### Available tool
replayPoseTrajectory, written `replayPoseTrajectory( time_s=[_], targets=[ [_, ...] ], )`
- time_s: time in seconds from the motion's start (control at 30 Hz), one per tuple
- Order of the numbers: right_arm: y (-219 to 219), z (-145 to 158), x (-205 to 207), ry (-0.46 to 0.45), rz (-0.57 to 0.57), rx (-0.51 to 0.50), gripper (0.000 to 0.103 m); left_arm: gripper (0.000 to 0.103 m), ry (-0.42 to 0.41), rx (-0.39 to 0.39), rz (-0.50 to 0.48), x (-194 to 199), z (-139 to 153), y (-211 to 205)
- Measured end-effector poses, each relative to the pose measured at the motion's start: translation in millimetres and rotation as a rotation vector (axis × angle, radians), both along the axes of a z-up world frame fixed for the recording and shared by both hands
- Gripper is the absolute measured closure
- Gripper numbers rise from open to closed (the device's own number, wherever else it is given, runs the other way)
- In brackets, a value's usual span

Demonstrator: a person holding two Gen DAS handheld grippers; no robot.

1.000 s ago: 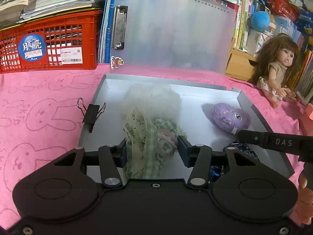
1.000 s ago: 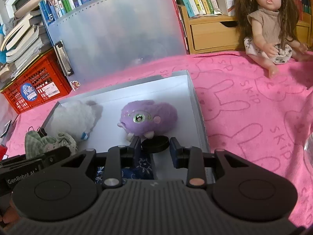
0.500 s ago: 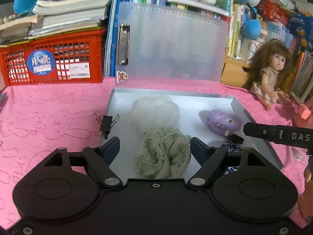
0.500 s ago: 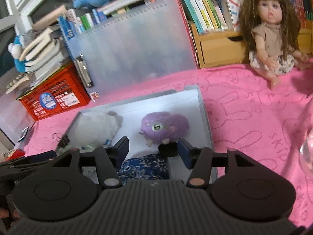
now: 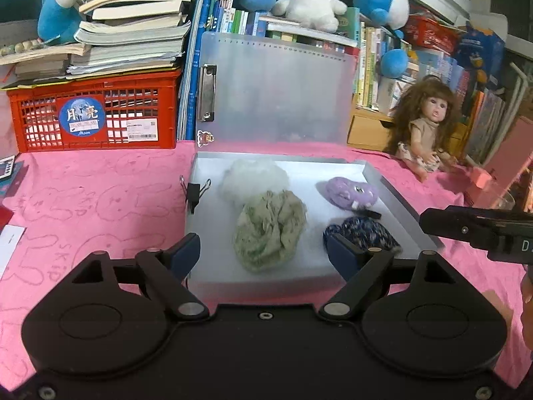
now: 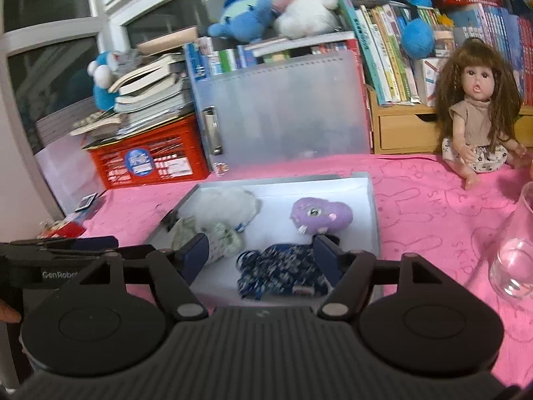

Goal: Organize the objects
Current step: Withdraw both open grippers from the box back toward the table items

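A shallow grey box [image 5: 399, 200] with a white floor lies on the pink cloth. In it are a crumpled green cloth [image 5: 269, 230], a white fluffy ball [image 5: 253, 176], a purple plush toy [image 5: 353, 193] and a dark blue patterned cloth [image 5: 363, 230]. My left gripper [image 5: 263, 251] hovers just in front of the box. Its jaws are opening, and the green cloth lies free beyond them. My right gripper [image 6: 260, 250] hangs over the box's near right corner. Its jaws are opening too, and the blue cloth [image 6: 279, 270] lies loose below them.
A frosted plastic clip case [image 5: 276, 93] stands upright behind the box. A red crate [image 5: 96, 113] with books stands at the back left. A doll [image 5: 423, 133] sits at the right, a drinking glass [image 6: 513, 260] stands nearer, and a black binder clip [image 5: 195, 193] hangs on the box's left wall.
The left jaws have opened and let go of the green cloth, which now rests in the box. The right jaws have opened as well. Both grippers have drawn back and risen.
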State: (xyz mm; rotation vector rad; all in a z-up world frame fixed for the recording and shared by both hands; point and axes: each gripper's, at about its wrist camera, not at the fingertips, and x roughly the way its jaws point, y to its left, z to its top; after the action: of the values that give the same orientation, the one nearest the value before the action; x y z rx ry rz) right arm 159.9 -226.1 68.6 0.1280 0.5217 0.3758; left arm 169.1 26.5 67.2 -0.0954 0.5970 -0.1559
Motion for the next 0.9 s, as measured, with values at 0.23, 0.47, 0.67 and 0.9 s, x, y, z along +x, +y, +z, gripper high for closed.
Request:
replayPoseTrajectory(
  time_s=[0.23, 0.47, 0.67, 0.9],
  targets=[
    [9, -8, -38, -0.058, 0.04, -0.078, 0.019, 0.02, -0.018, 0.026, -0.014, -38, -10, 5],
    [20, -22, -67, -0.095, 0.088, -0.171, 0.016, 0.017, -0.037, 0.049, -0.01, -66, -20, 10],
    [33, -40, -85, -0.097, 0.12, -0.255, 0.015, 0.012, -0.052, 0.067, -0.001, -83, -30, 10],
    [43, -60, -93, -0.064, 0.141, -0.292, 0.015, 0.01, -0.042, 0.082, 0.005, -87, -41, 8]
  ],
)
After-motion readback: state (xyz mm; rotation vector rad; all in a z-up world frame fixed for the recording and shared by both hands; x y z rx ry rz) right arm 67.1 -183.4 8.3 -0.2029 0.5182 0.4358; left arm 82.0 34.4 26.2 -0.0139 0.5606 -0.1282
